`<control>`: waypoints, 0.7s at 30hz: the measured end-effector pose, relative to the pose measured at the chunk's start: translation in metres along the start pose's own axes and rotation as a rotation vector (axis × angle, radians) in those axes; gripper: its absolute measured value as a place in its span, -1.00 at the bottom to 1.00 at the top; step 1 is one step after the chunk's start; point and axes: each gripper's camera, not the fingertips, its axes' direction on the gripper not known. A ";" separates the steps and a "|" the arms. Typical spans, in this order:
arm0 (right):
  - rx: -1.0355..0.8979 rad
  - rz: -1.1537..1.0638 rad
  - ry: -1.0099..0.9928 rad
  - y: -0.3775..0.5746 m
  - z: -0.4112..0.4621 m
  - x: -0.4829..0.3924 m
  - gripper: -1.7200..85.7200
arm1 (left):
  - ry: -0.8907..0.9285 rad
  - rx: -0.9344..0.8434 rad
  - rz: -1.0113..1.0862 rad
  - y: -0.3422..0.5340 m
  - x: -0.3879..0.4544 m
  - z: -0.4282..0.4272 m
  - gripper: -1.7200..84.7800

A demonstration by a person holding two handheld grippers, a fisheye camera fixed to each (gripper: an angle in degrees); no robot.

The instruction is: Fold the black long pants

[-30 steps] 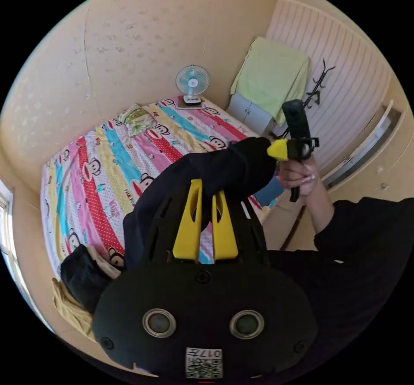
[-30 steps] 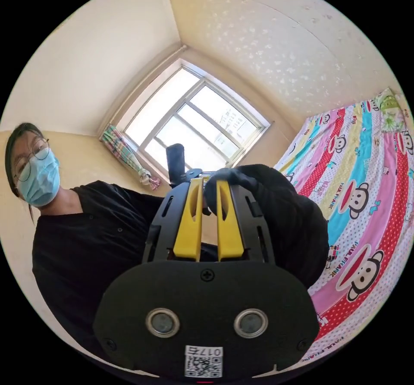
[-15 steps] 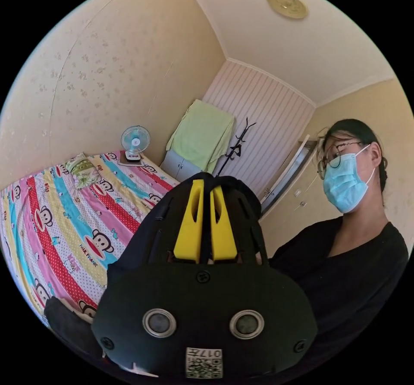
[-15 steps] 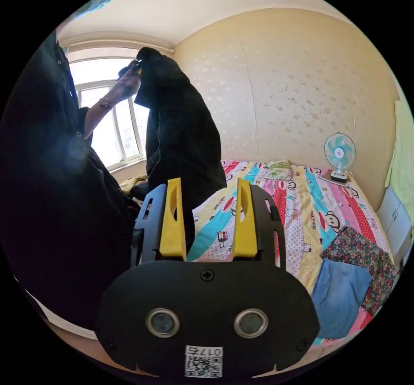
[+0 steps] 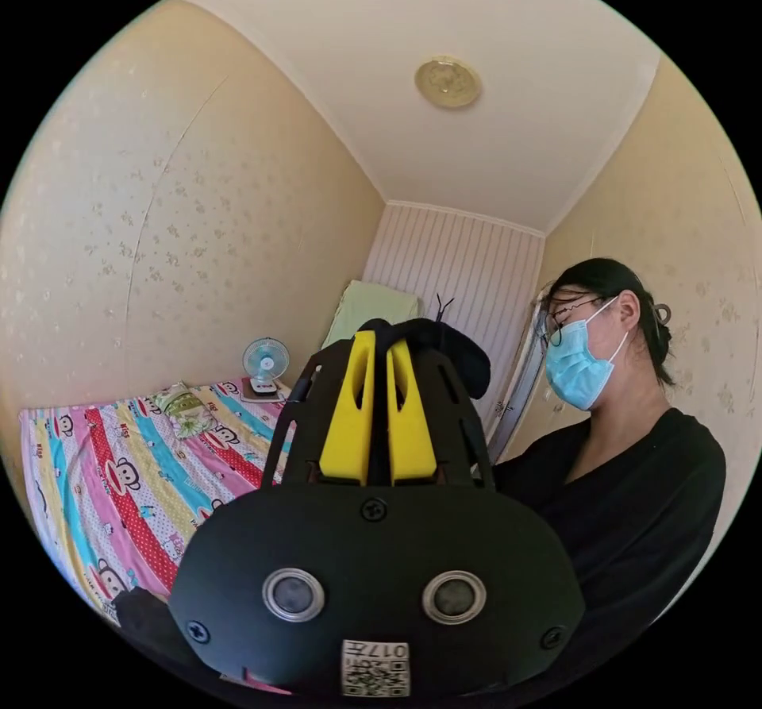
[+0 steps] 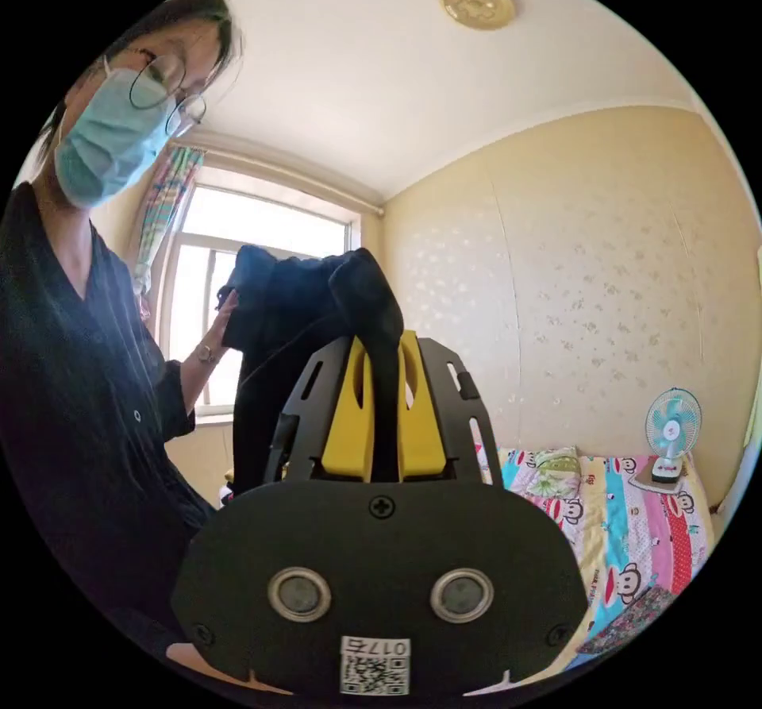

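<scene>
Right gripper, spread half a second ago, now pinches black long pants; left gripper pinches them too, so they hang ready for folding.

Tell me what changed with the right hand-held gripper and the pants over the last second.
The right hand-held gripper let go half a second ago, its jaws apart and empty, and has now shut again on the black pants. The pants went from draping toward the bed to hanging raised between both grippers. The left hand-held gripper stayed shut on the pants throughout.
</scene>
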 end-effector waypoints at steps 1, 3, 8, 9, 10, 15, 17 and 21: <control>0.031 -0.027 -0.001 -0.024 -0.001 -0.004 -0.84 | 0.014 0.006 0.048 -0.006 0.009 -0.009 -0.98; 0.058 -0.079 0.029 -0.058 -0.001 -0.018 -0.85 | 0.048 0.033 0.117 -0.018 0.023 -0.023 -0.97; 0.078 -0.118 0.194 -0.128 0.013 -0.041 -0.85 | -0.010 0.077 0.107 -0.059 0.027 -0.046 -0.97; 0.017 -0.137 0.257 -0.142 0.029 -0.036 -0.85 | -0.079 0.056 0.089 -0.072 0.015 -0.042 -0.96; -0.057 -0.144 0.303 -0.154 0.051 -0.021 -0.84 | -0.151 0.022 0.070 -0.087 -0.006 -0.034 -0.95; -0.316 -0.142 0.504 -0.151 0.202 0.127 -0.79 | -0.457 -0.129 -0.198 -0.147 -0.198 0.045 -0.88; -0.484 -0.047 0.609 -0.122 0.269 0.206 -0.78 | -0.565 -0.256 -0.397 -0.142 -0.303 0.079 -0.78; -0.846 0.197 0.647 -0.018 0.300 0.304 -0.83 | -0.580 -0.511 -0.744 -0.037 -0.428 0.080 -0.73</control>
